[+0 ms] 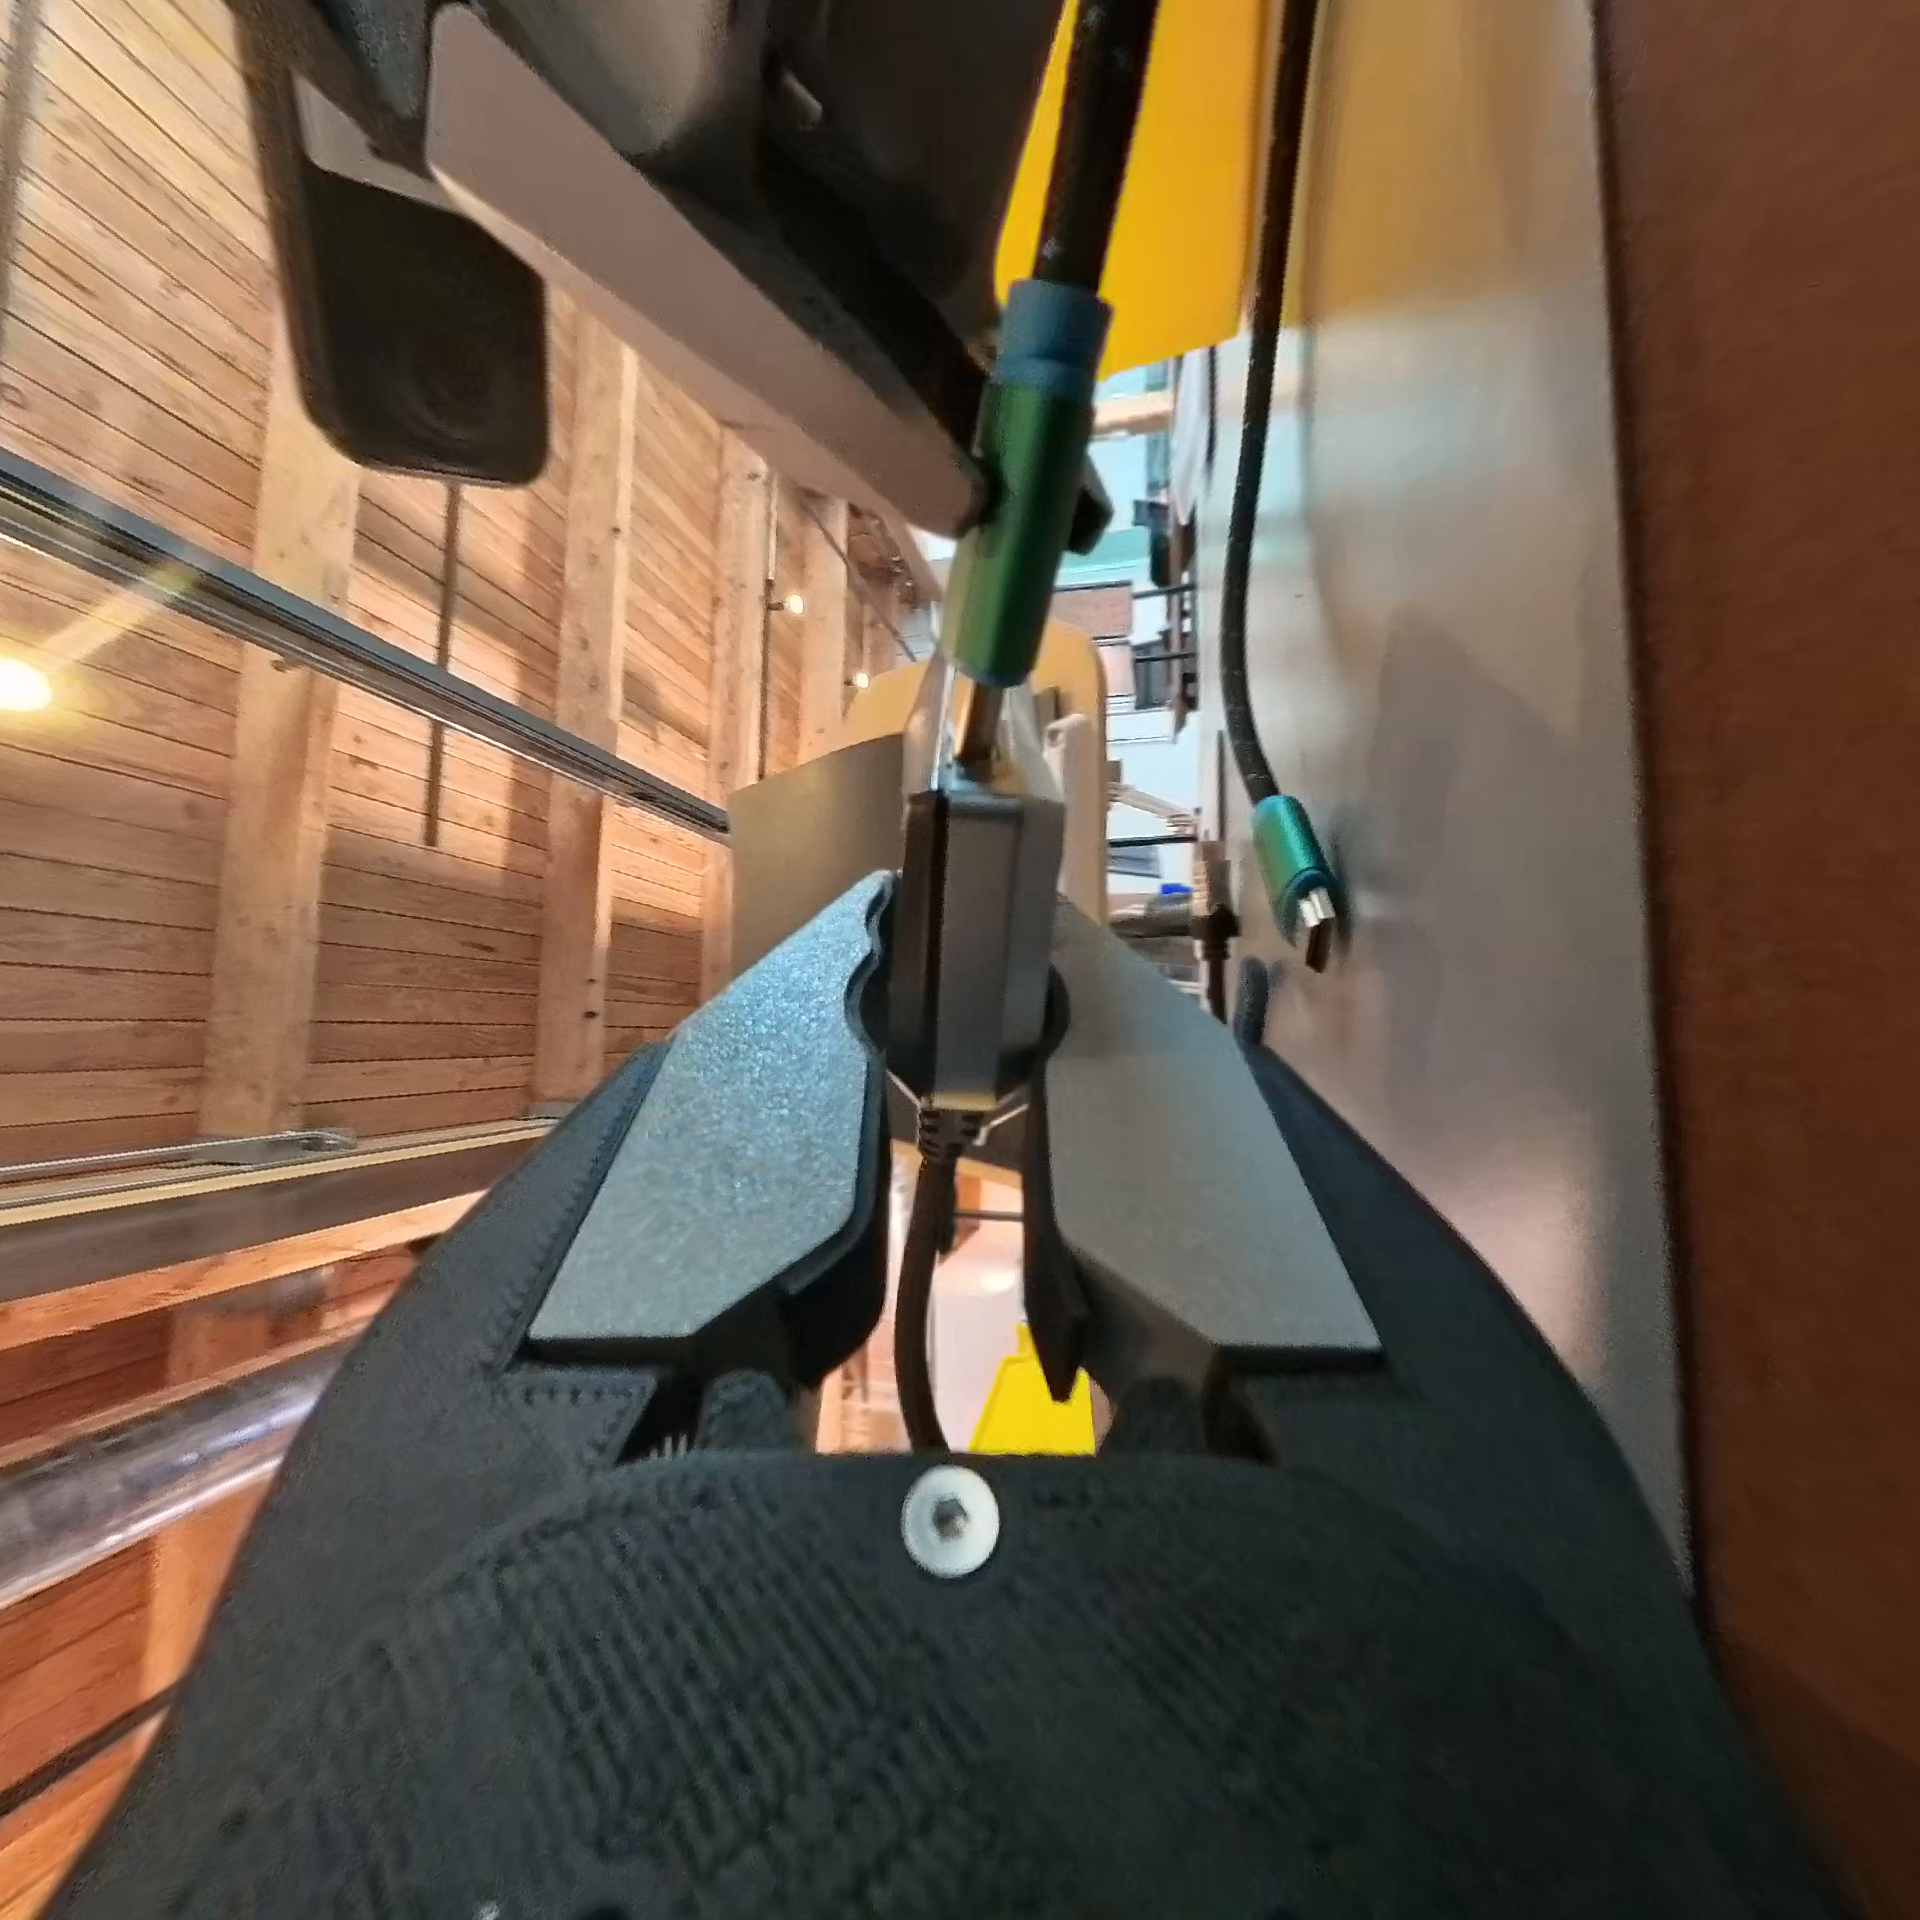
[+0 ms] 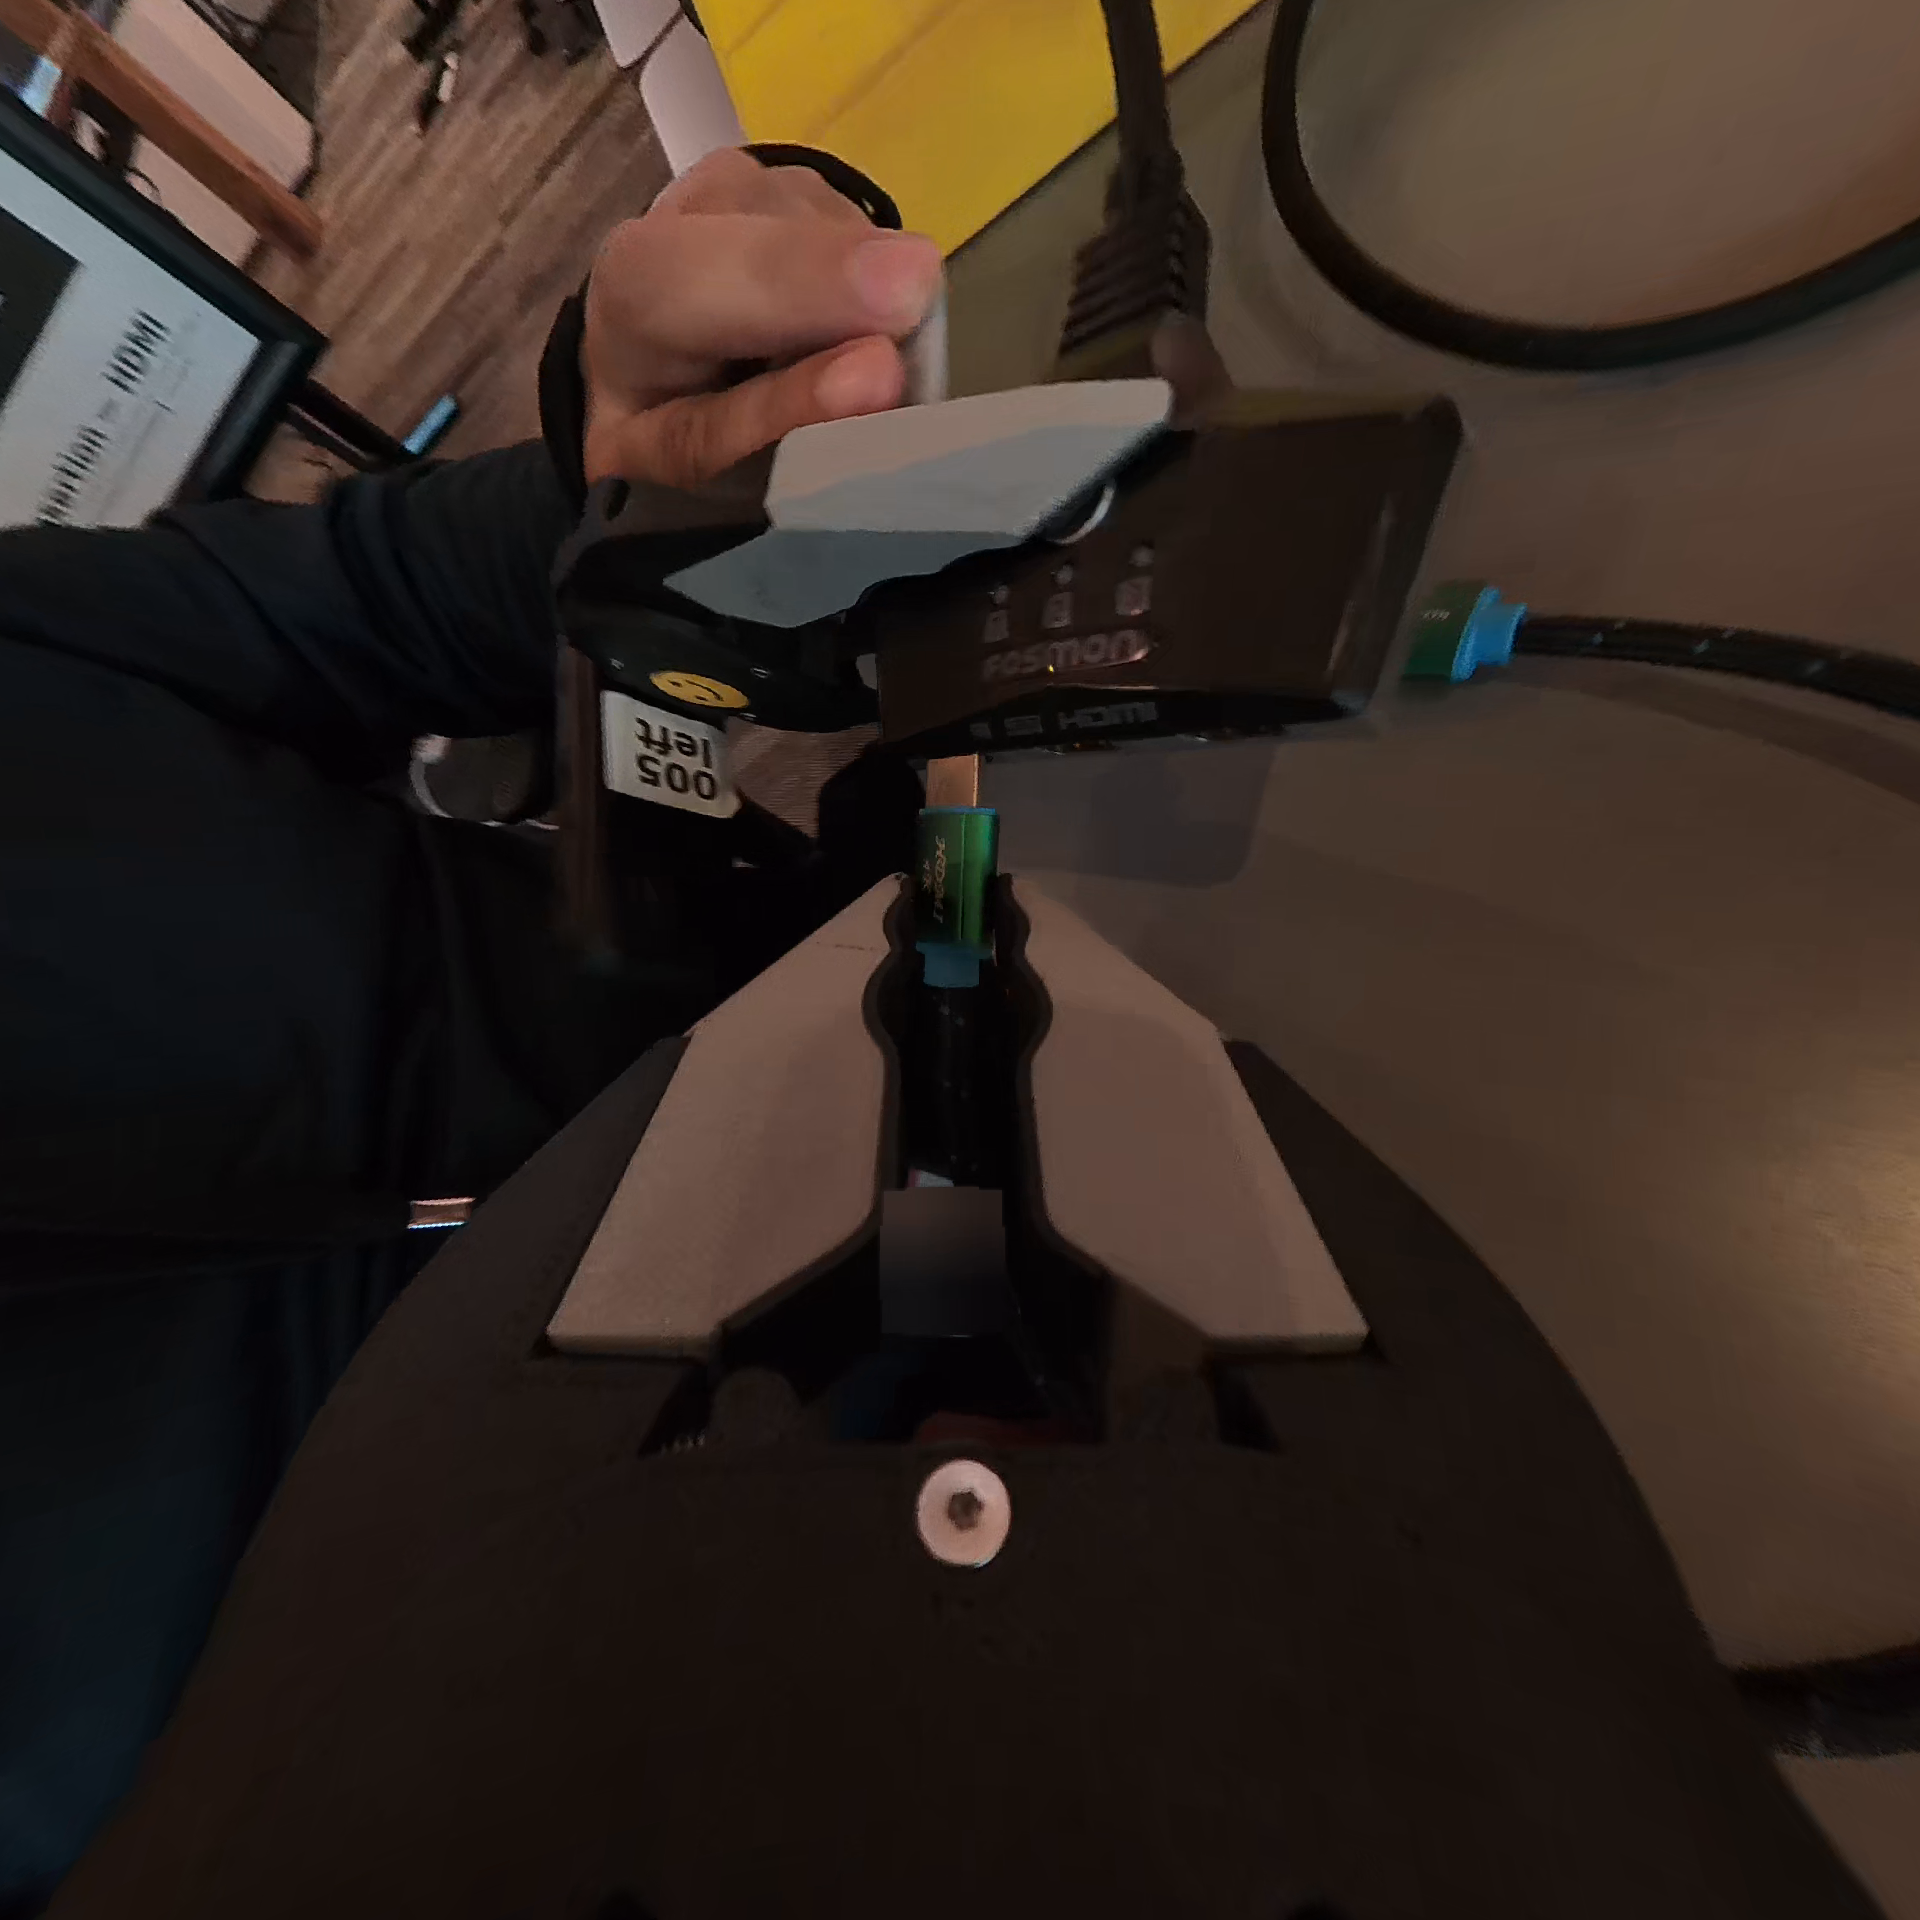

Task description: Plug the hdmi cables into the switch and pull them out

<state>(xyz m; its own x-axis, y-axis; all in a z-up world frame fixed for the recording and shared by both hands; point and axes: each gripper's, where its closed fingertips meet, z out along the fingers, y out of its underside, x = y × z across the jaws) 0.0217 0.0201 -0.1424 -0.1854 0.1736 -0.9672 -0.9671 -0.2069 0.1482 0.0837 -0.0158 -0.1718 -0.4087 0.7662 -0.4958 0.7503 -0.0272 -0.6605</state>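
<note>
My left gripper [image 1: 971,904] is shut on the black HDMI switch [image 1: 971,935], held above the grey table [image 1: 1455,520]. The switch's own black cable [image 1: 920,1247] runs back between the fingers. My right gripper [image 2: 951,883] is shut on a green HDMI plug [image 2: 956,868]. The plug's metal tip [image 2: 951,784] sits at the switch's [image 2: 1143,623] port edge, most of it showing. I cannot tell how far it is in. The same plug [image 1: 1013,540] shows in the left wrist view. A second green plug [image 1: 1294,883] lies loose on the table.
A person's hand [image 2: 748,301] and dark sleeve hold the left gripper [image 2: 987,468]. A black cable [image 2: 1558,343] loops on the table [image 2: 1558,1039] behind the switch. A yellow surface [image 2: 904,94] and a monitor [image 2: 104,395] lie beyond. Wooden walls [image 1: 208,727] fill the left. The grippers' ends are close to 8 cm from one another.
</note>
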